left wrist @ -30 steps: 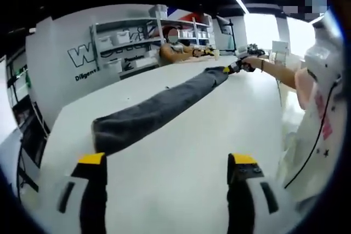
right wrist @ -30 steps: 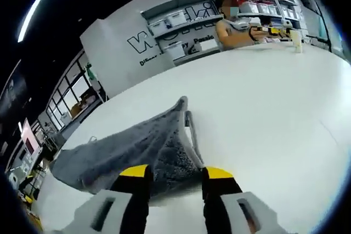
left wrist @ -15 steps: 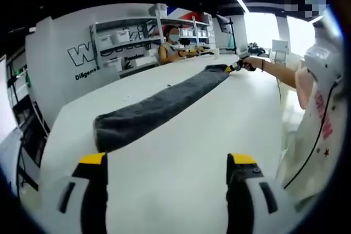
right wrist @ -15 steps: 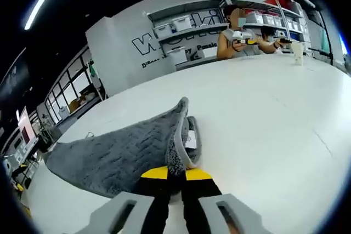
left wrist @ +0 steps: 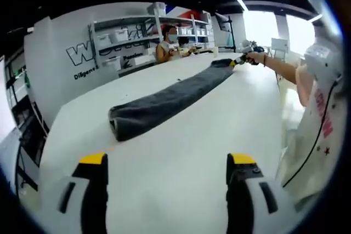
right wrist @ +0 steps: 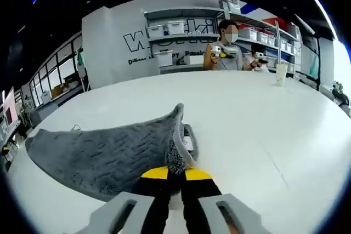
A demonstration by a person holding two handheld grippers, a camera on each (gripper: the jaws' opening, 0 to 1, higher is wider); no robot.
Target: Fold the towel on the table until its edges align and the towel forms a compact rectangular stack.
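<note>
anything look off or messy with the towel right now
Nothing damaged or spilled. The grey towel lies as a long narrow strip on the white table, its near end bulging unevenly. The right gripper pinches the far end, where layers curl apart.

The grey towel (left wrist: 164, 100) lies stretched in a long folded strip across the white table (left wrist: 181, 157).

Long grey towel (left wrist: 164, 100) stretched across white table (left wrist: 181, 157), left claw (left wrist: 167, 160) spread open above it, far end seemingly held by right claw (left wrist: 240, 61)
</note>
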